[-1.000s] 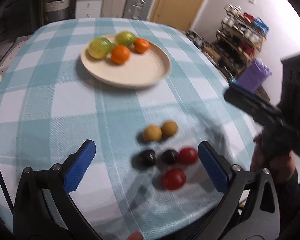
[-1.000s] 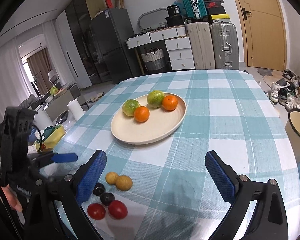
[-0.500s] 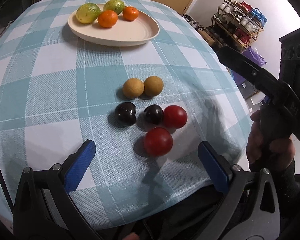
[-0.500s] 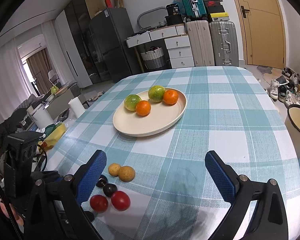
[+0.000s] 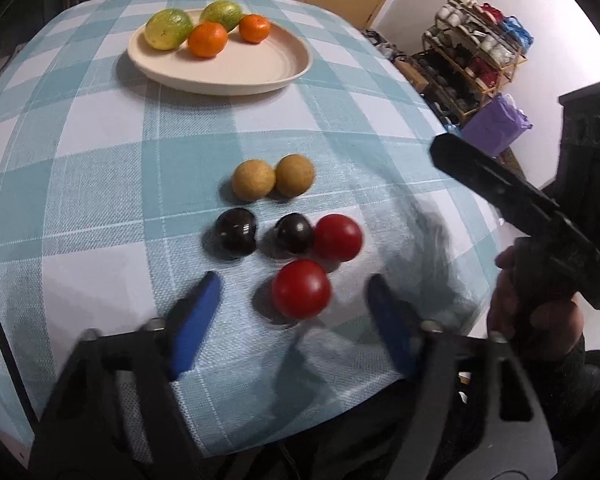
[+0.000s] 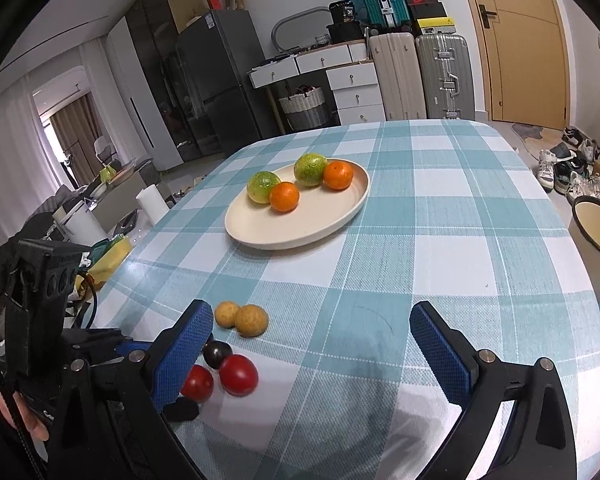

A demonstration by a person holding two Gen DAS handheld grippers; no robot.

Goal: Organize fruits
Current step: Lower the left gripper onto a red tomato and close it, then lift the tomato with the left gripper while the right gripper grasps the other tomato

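Observation:
A cream plate (image 5: 236, 68) (image 6: 300, 220) holds two green and two orange fruits at the far side of the checked table. Near the front edge lie two tan fruits (image 5: 274, 179) (image 6: 242, 319), two dark plums (image 5: 236, 233), and two red fruits. My left gripper (image 5: 294, 322) is open, its blue pads on either side of the nearer red fruit (image 5: 301, 289) (image 6: 197, 383), not touching it. My right gripper (image 6: 310, 350) is open and empty above the table, right of the small fruits. The other red fruit (image 6: 239, 374) lies beside a plum (image 6: 217, 353).
The table's front edge drops off just behind the red fruits. The right gripper's body (image 5: 540, 216) hangs off the table's right edge in the left wrist view. Suitcases, drawers and a fridge stand beyond the table. Shoes and a shelf rack are at the right.
My left gripper has moved down and forward to the nearer red fruit and its jaws have narrowed around it. The right gripper has barely moved.

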